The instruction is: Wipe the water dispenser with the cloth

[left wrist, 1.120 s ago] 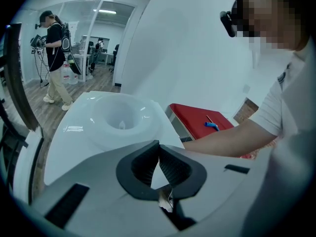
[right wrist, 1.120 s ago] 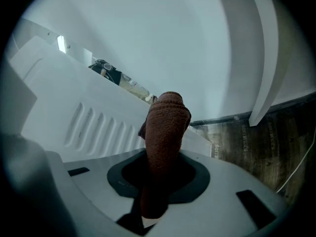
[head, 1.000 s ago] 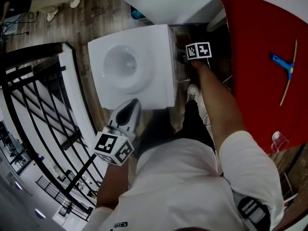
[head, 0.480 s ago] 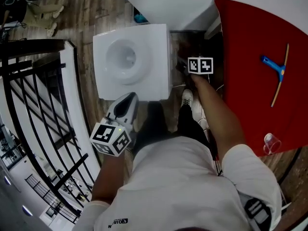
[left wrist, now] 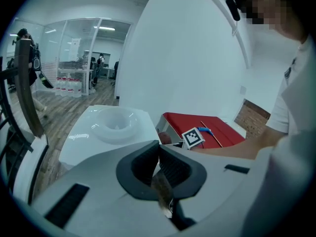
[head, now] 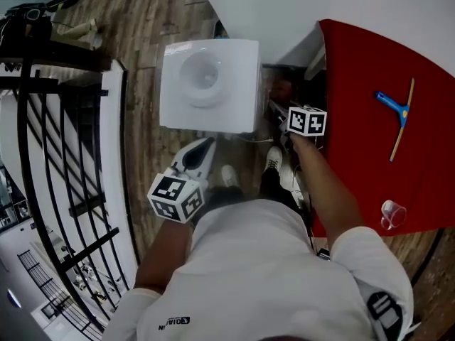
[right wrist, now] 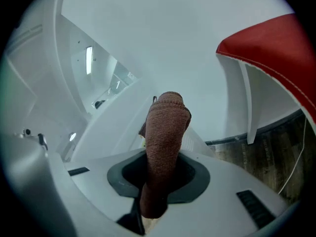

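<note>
1. Well, the right gripper (right wrist: 163,163) has its jaws clamped on the brown cloth (right wrist: 165,127), which stands up toward a white panel; if it touches, I cannot tell.
2. The left gripper (left wrist: 159,153) has its jaws pressed together on nothing.
3. I judge the wiping unfinished: the cloth is low beside the water dispenser (head: 210,84), on its right, and no face looks wiped.
4. Around are a wooden floor (head: 142,20), a black railing (head: 50,155) and a red table (head: 370,162).

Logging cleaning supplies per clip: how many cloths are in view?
1. A brown cloth clamped in the right gripper, beside the water dispenser. The left gripper holds none; others may be hidden.
</note>
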Motion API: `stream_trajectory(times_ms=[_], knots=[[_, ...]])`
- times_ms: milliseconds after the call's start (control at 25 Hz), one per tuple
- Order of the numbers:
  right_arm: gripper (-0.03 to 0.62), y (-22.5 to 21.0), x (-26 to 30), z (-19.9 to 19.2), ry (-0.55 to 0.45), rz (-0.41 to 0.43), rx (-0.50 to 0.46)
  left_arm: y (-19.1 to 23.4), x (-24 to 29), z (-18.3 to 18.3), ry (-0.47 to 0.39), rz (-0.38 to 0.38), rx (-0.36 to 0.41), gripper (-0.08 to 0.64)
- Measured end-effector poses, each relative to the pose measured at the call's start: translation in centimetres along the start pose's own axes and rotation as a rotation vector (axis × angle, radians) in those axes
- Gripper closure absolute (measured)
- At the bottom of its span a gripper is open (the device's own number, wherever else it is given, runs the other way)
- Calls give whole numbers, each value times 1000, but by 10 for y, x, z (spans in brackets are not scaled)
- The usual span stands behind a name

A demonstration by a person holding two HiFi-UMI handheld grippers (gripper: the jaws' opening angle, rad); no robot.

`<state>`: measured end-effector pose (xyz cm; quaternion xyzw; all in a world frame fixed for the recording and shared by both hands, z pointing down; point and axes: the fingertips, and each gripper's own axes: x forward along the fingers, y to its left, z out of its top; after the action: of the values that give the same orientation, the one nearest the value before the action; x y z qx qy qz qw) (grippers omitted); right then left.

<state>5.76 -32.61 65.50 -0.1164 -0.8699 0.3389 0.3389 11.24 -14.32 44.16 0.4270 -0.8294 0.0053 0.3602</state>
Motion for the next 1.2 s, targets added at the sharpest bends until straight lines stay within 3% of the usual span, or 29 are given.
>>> stream_trajectory(times_ms=[200, 400, 600, 840, 1040, 1200], knots=[[506, 67, -46, -10, -57, 54, -15, 2, -31, -3, -34, -33, 12, 560], [506, 148, -82, -39, -128, 106, -91, 19, -82, -23, -95, -83, 17, 560], [506, 223, -119, -69, -189, 55, -181, 30, -126, -59, -119, -148, -9, 560], [506, 310, -150, -137, -201, 41, -268, 20, -160, -103, -112, -273, -30, 560], [506, 339, -172, -180, -149, 18, -283, 12, -171, -120, -106, -319, -28, 560], [506, 351, -195, -177, -176, 5, -310, 6, -182, -116, -124, -304, 36, 560]])
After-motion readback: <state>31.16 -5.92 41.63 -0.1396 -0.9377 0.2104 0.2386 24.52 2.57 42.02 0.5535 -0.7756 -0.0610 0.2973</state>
